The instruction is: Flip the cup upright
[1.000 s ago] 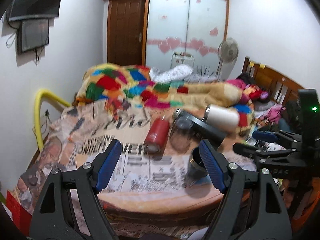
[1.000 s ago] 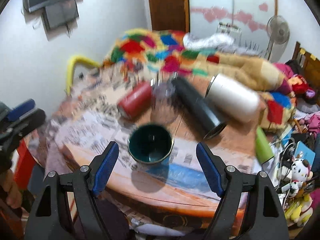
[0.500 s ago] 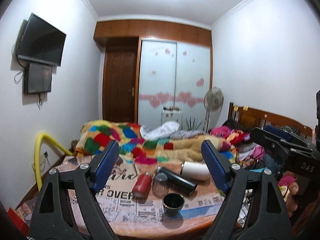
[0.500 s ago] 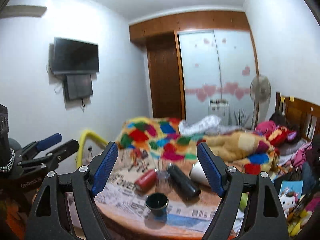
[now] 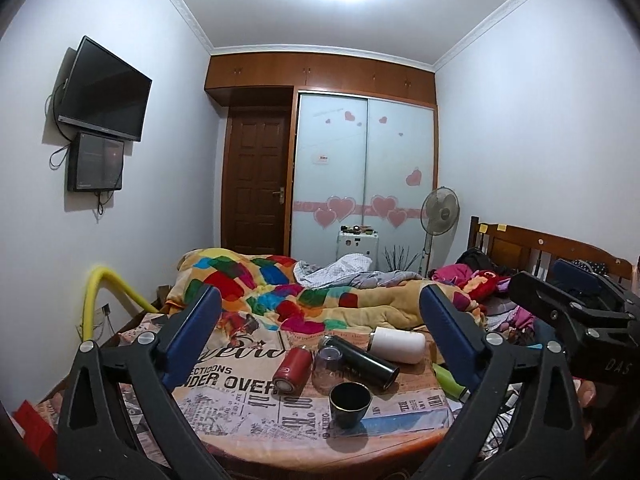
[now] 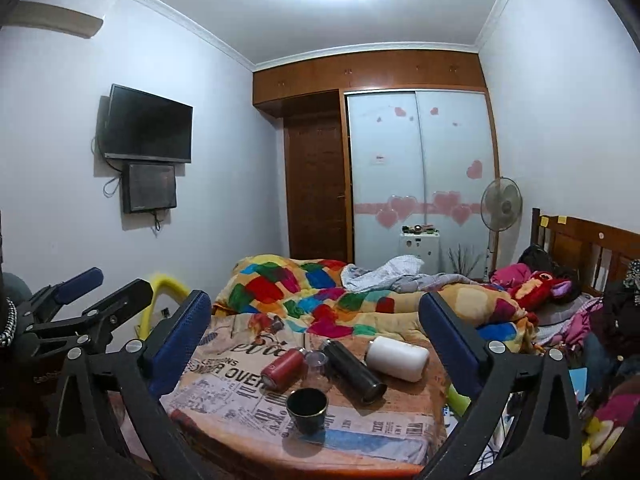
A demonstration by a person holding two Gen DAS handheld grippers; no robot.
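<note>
A small dark cup (image 5: pixel 349 404) with a gold rim stands upright, mouth up, near the front edge of the newspaper-covered table (image 5: pixel 240 404); it also shows in the right wrist view (image 6: pixel 307 405). My left gripper (image 5: pixel 320 340) is open and empty, held well back from the table. My right gripper (image 6: pixel 316 340) is open and empty too, also well back. Each gripper shows at the edge of the other's view.
Behind the cup lie a red can (image 5: pixel 292 369), a clear glass (image 5: pixel 330 368), a black flask (image 5: pixel 362 361) and a white bottle (image 5: pixel 396 345). A green object (image 5: pixel 447 380) lies at the table's right edge. A bed with a colourful blanket (image 5: pixel 280 296) is behind.
Both grippers have pulled far back and up from the table; the cup now looks small and distant. The cup stays upright where it was.
</note>
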